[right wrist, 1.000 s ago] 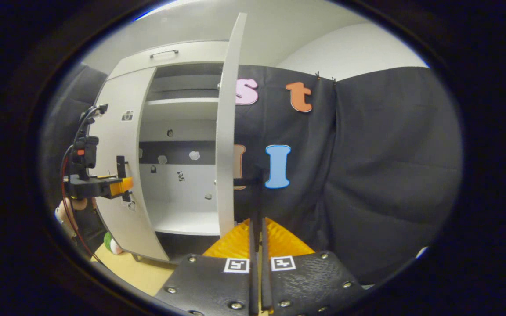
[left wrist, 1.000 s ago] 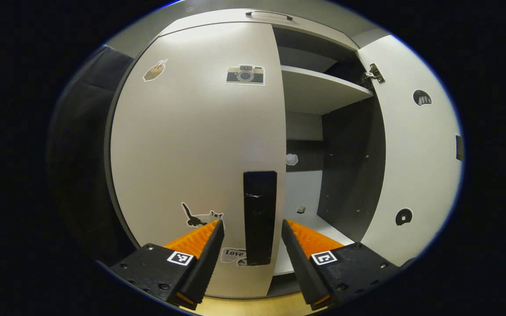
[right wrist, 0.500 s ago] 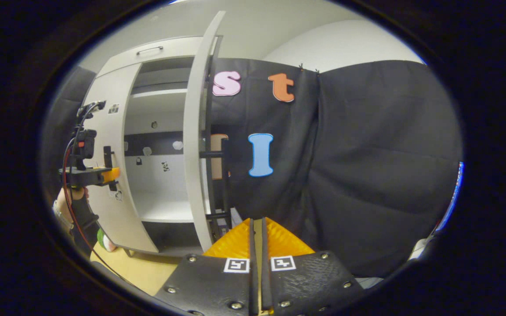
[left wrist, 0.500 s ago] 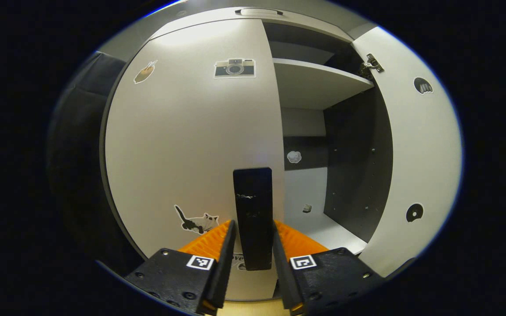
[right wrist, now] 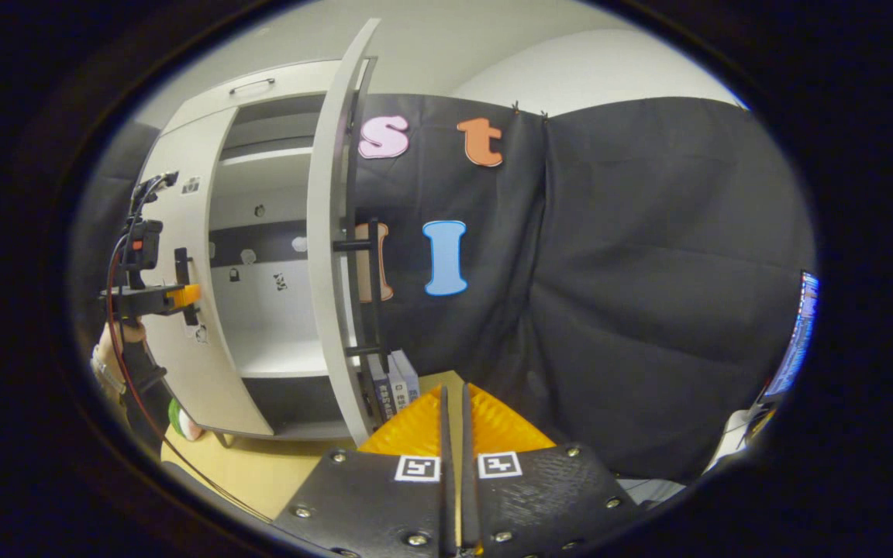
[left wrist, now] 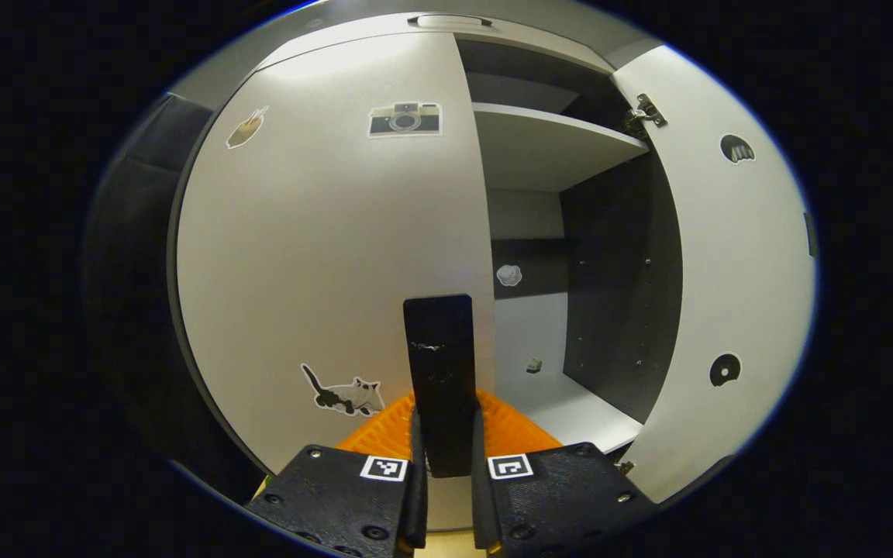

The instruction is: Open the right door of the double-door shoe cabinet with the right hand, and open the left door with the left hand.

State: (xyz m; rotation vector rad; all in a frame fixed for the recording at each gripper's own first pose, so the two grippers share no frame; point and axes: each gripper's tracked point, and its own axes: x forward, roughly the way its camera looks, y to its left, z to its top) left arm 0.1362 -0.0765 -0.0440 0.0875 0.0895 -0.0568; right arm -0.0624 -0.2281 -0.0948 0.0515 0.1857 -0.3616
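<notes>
The white shoe cabinet's left door (left wrist: pixel 322 248) carries several stickers and lies closed across its half. Its black vertical handle (left wrist: pixel 439 349) runs down between my left gripper's fingers, and the left gripper (left wrist: pixel 445 422) is shut on that handle. The right door (left wrist: pixel 733 263) is swung open, baring a shelf (left wrist: pixel 555 147) and the dark inner side wall. In the right gripper view the right door (right wrist: pixel 329 256) stands edge-on with its black handle (right wrist: pixel 373 294) free. My right gripper (right wrist: pixel 453 395) is shut on nothing, well short of that door. Far left, the left gripper (right wrist: pixel 153 297) sits on the left door's handle (right wrist: pixel 181 271).
A hand (right wrist: pixel 127 335) with a dark cuff holds the left gripper, and a red cable hangs from it. Several books (right wrist: pixel 396 384) stand on the floor behind the open door. A green and white object (right wrist: pixel 183 422) lies by the cabinet's foot. A lit screen (right wrist: pixel 799 333) stands far right.
My left gripper moved in and shut its fingers on the left door's handle. The right gripper drew back from the right door and turned a little to the right.
</notes>
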